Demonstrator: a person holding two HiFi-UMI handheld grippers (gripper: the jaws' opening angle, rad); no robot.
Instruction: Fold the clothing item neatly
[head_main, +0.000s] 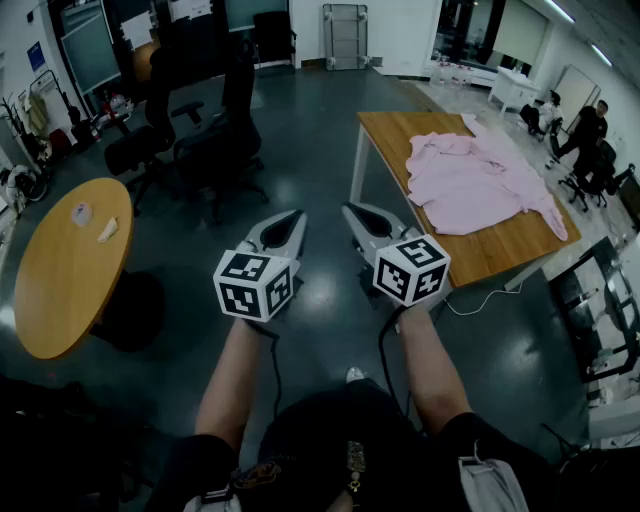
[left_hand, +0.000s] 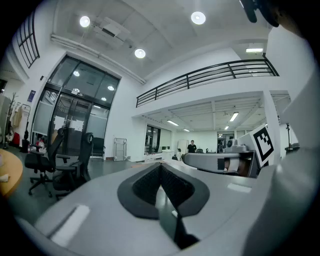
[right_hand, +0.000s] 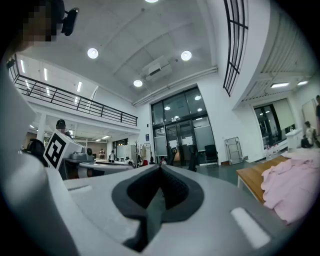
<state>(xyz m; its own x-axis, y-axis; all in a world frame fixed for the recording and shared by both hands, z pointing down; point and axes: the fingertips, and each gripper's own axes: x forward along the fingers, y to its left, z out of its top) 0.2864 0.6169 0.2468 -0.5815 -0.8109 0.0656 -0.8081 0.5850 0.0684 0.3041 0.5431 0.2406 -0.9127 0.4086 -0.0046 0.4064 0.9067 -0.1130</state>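
Closed hand-held grippers (head_main: 289, 222) (head_main: 355, 213) hover above dark floor (head_main: 315, 130); pink garment (head_main: 470, 185) tops wooden table (head_main: 492, 254).

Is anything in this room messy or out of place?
Only the pink garment stands out. It lies rumpled and unfolded on the wooden table, bunched at one end with a sleeve trailing toward the table's edge. Nothing looks spilled or broken.
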